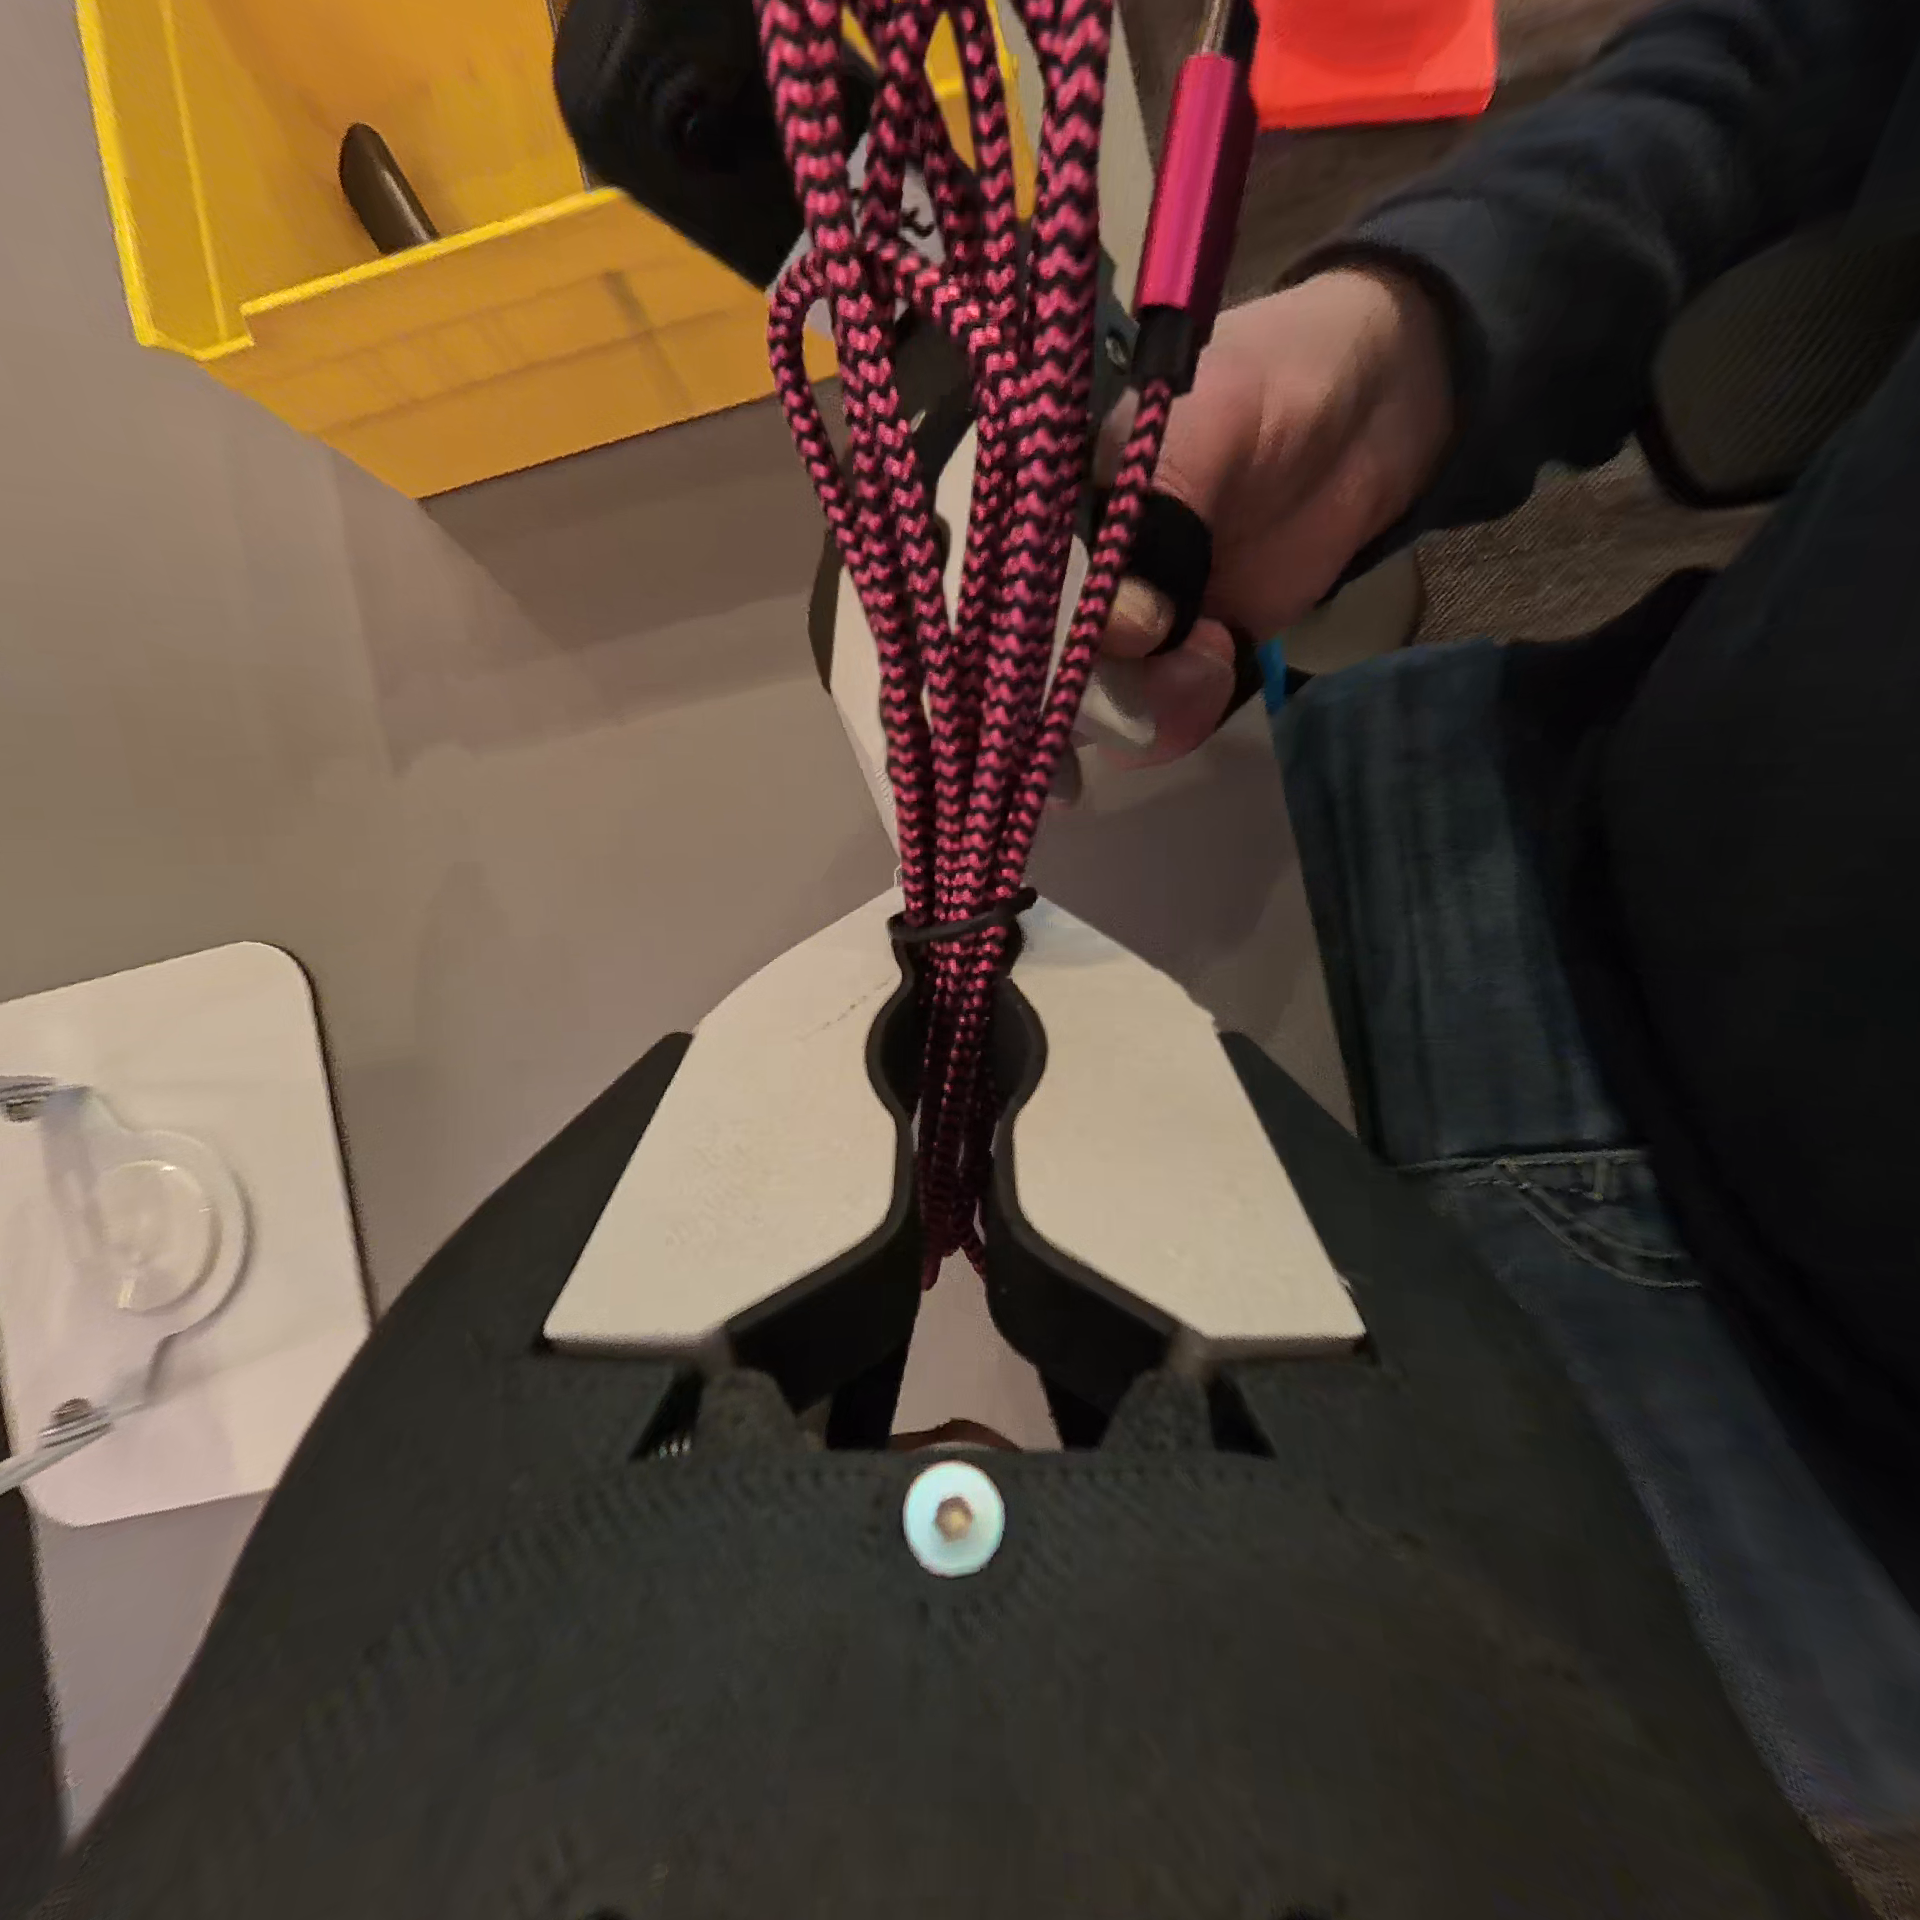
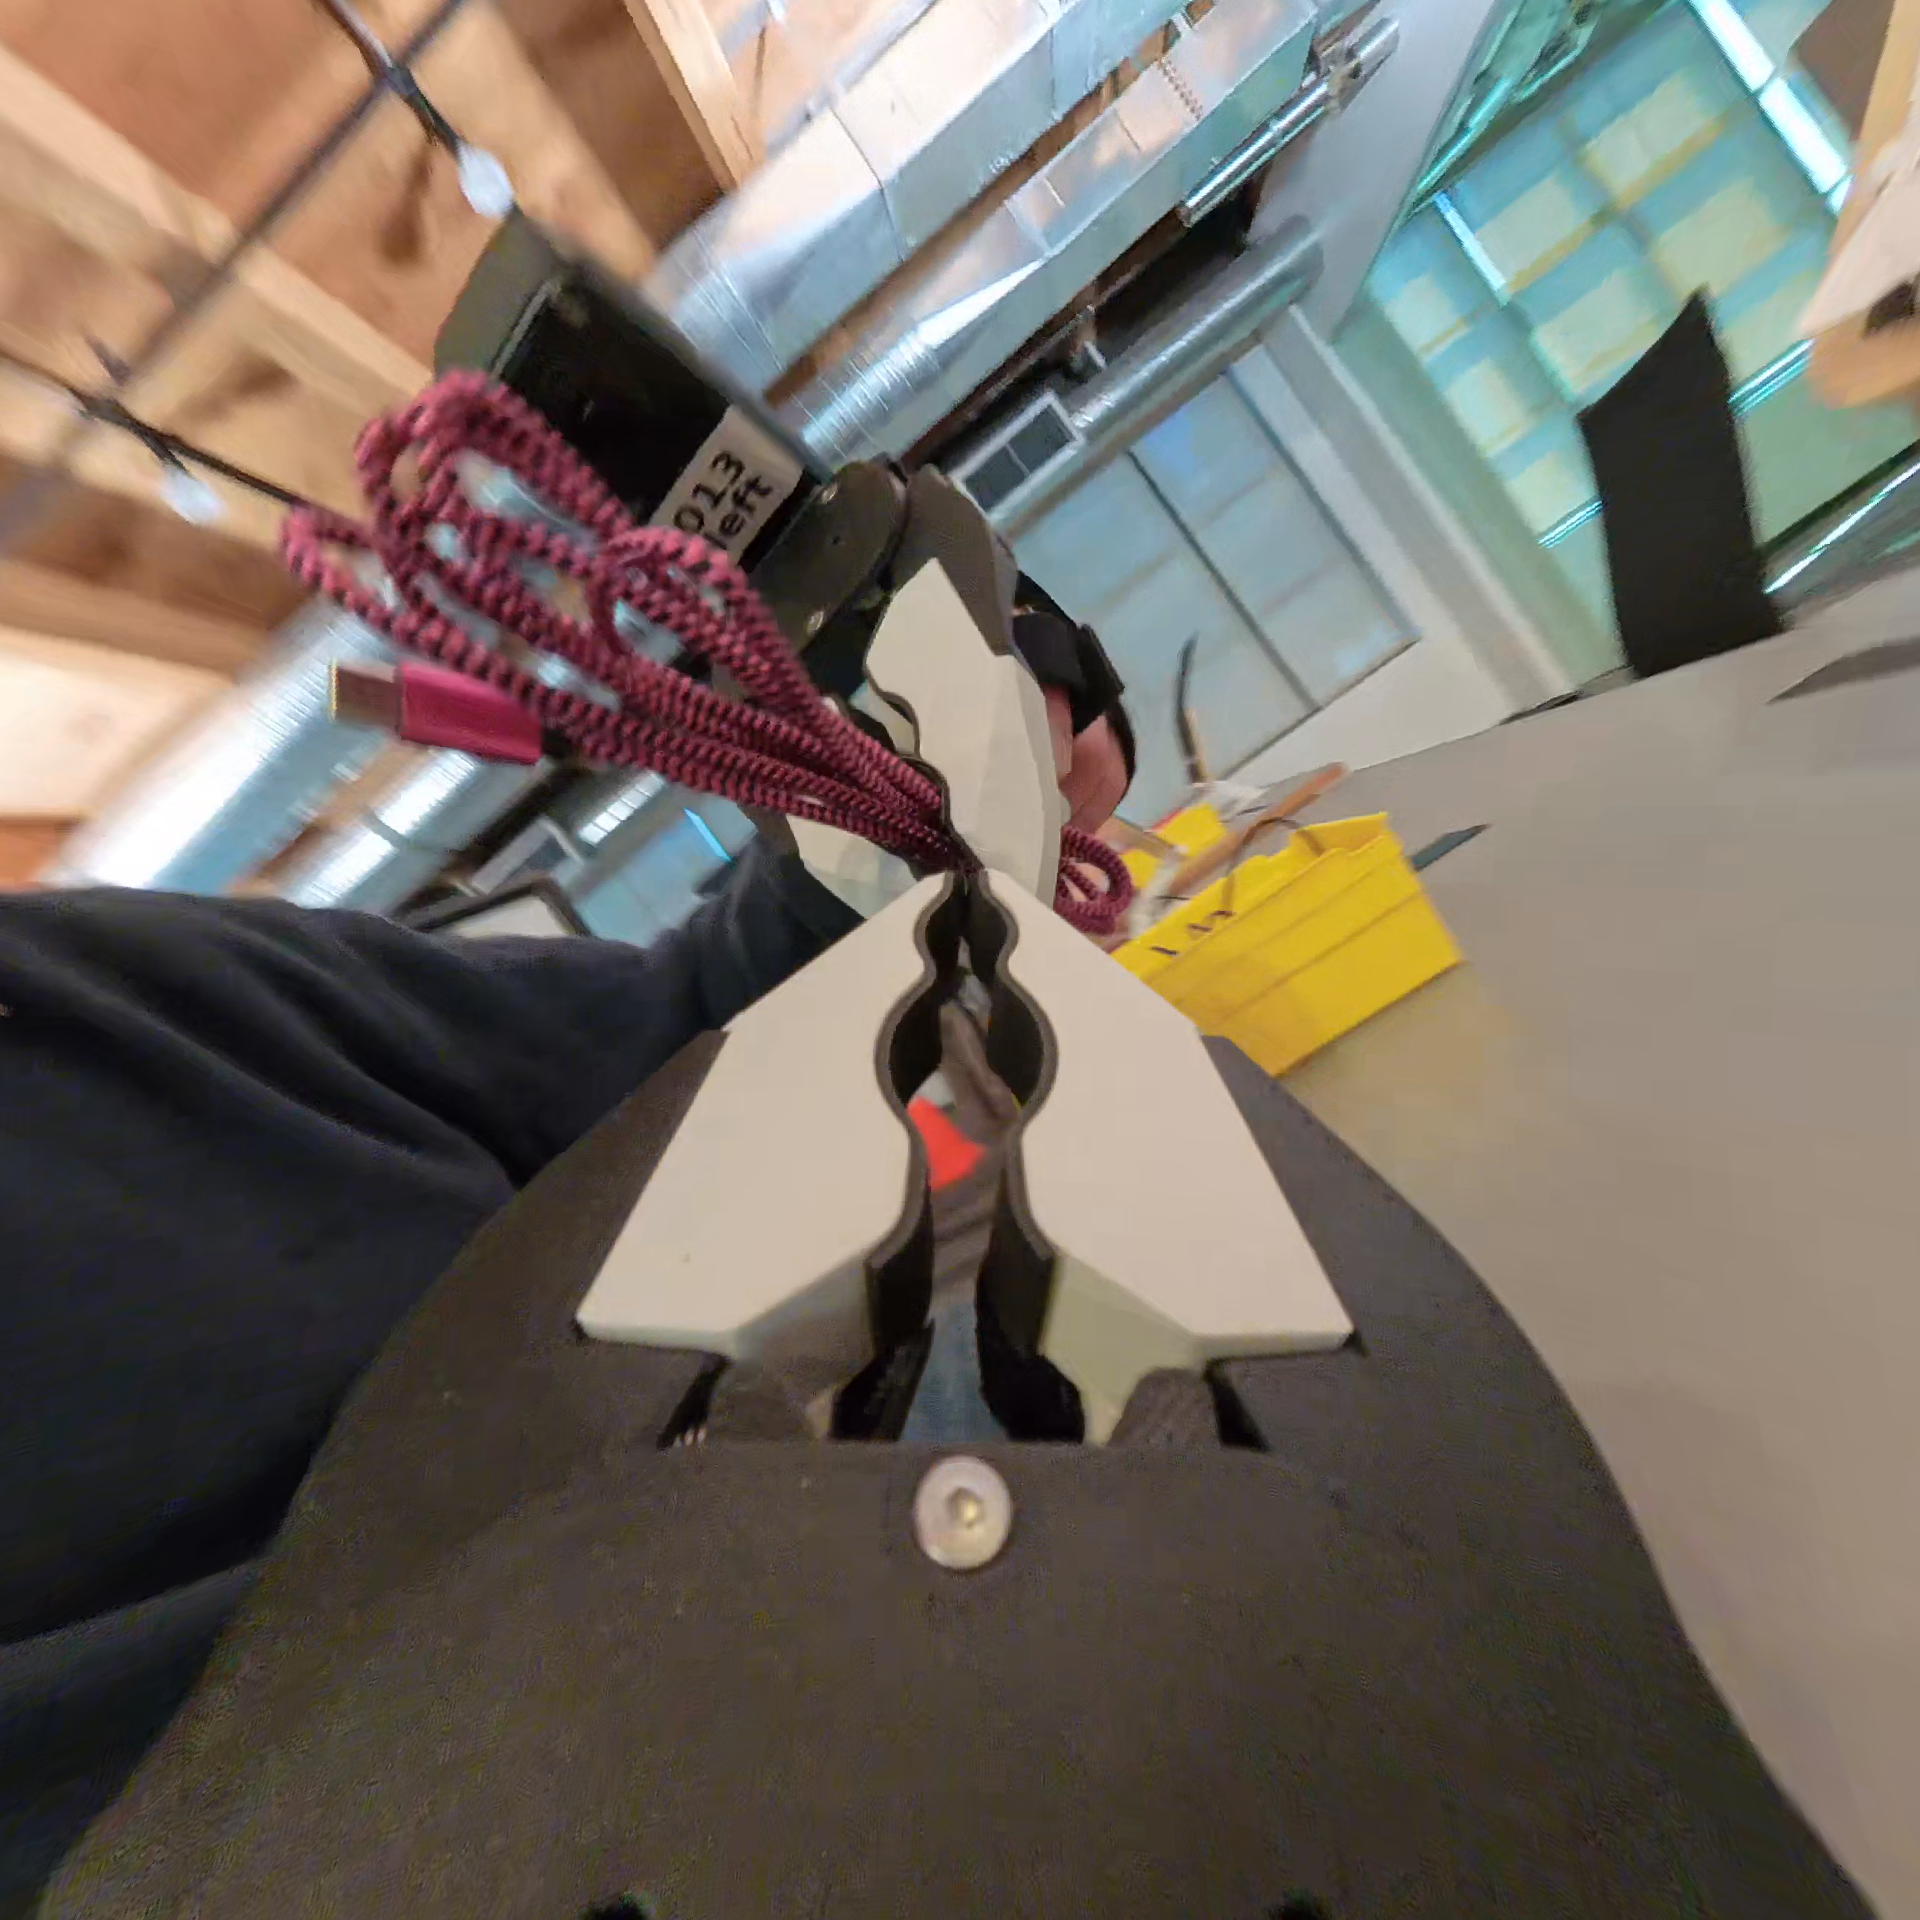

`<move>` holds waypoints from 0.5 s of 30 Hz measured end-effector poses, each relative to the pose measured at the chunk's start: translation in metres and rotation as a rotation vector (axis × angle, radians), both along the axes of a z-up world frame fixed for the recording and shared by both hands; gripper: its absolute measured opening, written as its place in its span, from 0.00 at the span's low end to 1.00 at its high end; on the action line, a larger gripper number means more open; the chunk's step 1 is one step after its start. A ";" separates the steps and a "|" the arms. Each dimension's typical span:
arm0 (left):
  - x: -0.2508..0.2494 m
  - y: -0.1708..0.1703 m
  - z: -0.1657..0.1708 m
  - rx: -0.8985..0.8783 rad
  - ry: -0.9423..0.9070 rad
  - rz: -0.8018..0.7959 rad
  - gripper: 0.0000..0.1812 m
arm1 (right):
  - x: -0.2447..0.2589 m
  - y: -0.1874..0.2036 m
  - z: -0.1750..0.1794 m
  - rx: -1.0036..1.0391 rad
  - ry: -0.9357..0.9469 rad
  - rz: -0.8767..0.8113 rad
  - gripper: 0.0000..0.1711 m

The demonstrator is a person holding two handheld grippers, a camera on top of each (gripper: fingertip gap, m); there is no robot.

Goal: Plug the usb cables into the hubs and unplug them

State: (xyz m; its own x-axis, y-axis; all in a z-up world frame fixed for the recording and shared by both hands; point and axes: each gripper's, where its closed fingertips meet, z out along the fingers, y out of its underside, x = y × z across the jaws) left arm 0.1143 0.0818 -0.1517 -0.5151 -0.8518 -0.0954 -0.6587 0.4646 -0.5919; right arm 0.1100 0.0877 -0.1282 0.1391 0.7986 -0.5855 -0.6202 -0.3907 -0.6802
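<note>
A bundle of pink-and-black braided USB cable (image 1: 966, 582) is bound by a thin black tie (image 1: 951, 930). My left gripper (image 1: 956, 940) is shut on the bundle just below the tie. A pink metal plug (image 1: 1195, 218) hangs free at the top. My right gripper (image 2: 961, 888) has its jaws closed, with the tips meeting the bundle (image 2: 790, 769) where the left gripper's white finger (image 2: 966, 717) clamps it. In the left wrist view the right gripper (image 1: 904, 831) lies behind the cable, held by a hand (image 1: 1288, 468). No hub is clearly in view.
A yellow bin (image 1: 468, 343) stands on the grey table (image 1: 312, 675) and also shows in the right wrist view (image 2: 1320, 935). A white plate with a clear plastic fitting (image 1: 156, 1226) lies at the left. An orange object (image 1: 1371, 62) is at the top right. The person's legs are at the right.
</note>
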 end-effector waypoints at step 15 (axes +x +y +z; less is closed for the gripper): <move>-0.010 0.005 -0.013 -0.124 -0.005 0.026 0.04 | -0.009 0.001 -0.014 0.032 -0.091 -0.007 0.11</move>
State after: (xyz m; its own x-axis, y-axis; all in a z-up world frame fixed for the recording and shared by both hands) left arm 0.1043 0.0870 -0.1645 -0.4925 -0.8703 0.0092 -0.6665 0.3703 -0.6470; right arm 0.1011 0.0889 -0.1422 0.1960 0.8155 -0.5446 -0.5582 -0.3638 -0.7457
